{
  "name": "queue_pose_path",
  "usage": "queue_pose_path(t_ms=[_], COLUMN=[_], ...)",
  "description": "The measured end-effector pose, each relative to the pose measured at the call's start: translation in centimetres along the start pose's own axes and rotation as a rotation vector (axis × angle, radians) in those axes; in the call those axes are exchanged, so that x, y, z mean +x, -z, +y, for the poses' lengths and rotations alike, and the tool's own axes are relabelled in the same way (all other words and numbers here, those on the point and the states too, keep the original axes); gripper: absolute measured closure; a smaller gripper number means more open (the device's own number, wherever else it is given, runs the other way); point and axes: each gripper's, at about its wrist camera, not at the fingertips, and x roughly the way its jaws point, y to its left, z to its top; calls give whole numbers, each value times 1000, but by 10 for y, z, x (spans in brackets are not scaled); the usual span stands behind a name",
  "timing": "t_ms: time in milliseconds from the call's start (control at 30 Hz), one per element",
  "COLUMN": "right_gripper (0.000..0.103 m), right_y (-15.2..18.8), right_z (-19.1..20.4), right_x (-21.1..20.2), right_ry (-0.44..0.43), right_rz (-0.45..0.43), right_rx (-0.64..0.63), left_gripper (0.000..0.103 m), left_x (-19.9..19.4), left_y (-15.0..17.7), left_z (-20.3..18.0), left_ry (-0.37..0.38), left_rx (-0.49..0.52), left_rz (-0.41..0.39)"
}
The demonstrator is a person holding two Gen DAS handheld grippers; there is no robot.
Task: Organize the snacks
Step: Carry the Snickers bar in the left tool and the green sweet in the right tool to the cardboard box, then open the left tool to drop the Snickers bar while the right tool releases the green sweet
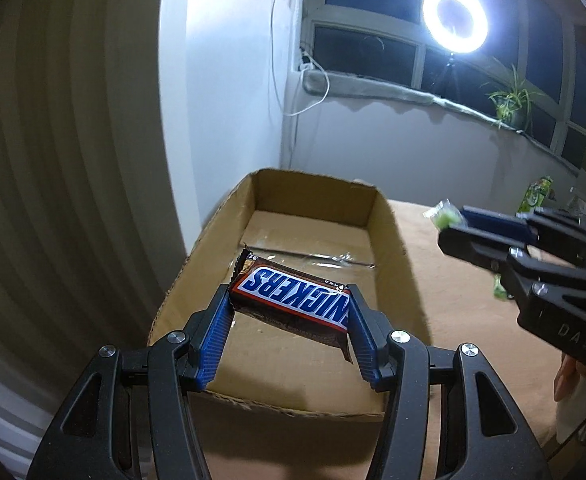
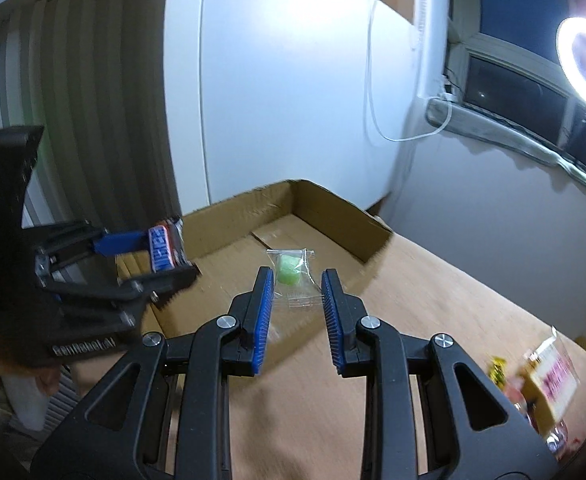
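A: Your Snickers bar (image 1: 291, 300) hangs over the near end of the cardboard box (image 1: 385, 224), pinched at its 2 ends by the left tool (image 1: 289, 320).

B: And the green candy (image 2: 289, 274)?

A: Its clear wrapper is nipped in the right tool (image 2: 297, 304), above the box's near right side.

B: What could go wrong?

A: I'd judge 2 things. The wrapper is thin and slippery, so the candy may slide out early onto the tabletop (image 2: 433, 300). Also, your 2 tools sit near each other over 1 box, so they could knock together.

B: My pose?

A: Both tools tilt downward toward the box, left beside right. More snacks (image 2: 549, 376) wait at far right.
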Motion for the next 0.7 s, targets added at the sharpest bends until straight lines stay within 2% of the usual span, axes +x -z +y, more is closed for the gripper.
queue_pose_path(t_ms=[233, 333, 367, 433, 700], right_gripper=[77, 77, 77, 76, 76], right_y=[-12, -12, -11, -9, -5], right_z=[2, 3, 3, 2, 3], right_x=[29, 40, 43, 46, 38], right_ry=[-39, -58, -68, -68, -51], right_rz=[10, 20, 22, 32, 26], right_rx=[-26, -26, -24, -20, -11], left_gripper=[48, 45, 37, 32, 31], left_x=[22, 27, 30, 31, 29], left_y=[-3, -5, -6, -7, -10], left_z=[12, 13, 12, 11, 11], left_ry=[-19, -31, -35, -54, -65], left_rx=[-25, -29, -29, -23, -28], left_rz=[36, 48, 51, 48, 35])
